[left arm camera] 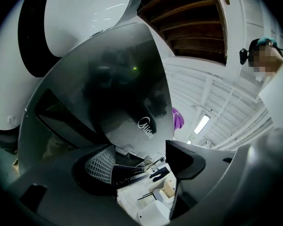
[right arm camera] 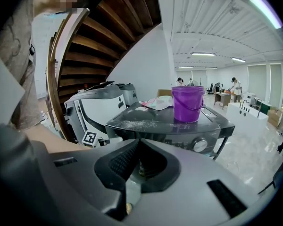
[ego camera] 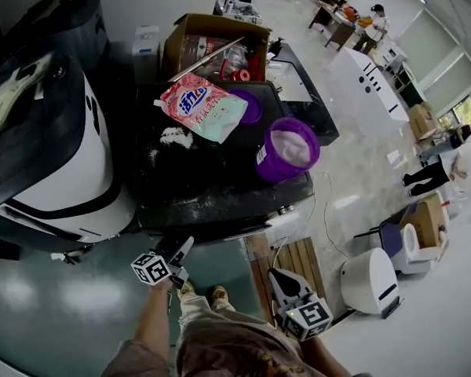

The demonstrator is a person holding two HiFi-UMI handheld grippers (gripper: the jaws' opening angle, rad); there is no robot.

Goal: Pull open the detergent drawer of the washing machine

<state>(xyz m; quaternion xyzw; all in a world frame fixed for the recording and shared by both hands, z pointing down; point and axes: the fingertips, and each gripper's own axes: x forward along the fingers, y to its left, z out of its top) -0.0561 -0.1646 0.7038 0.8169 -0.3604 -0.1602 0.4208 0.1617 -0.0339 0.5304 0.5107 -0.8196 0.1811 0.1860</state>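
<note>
The washing machine is a dark unit with white powder spilled on its top. Its front panel with a silver knob shows in the right gripper view; I cannot pick out the drawer there. My left gripper is at the left end of the machine's front edge, jaws open. They point at the glossy dark front carrying a Midea logo. Whether they touch it is unclear. My right gripper hangs lower and to the right, away from the machine, shut on nothing.
On the machine's top stand a purple bucket, a pink and green detergent bag, a purple lid and a cardboard box. A large white and black machine stands at the left. A wooden pallet lies by my feet.
</note>
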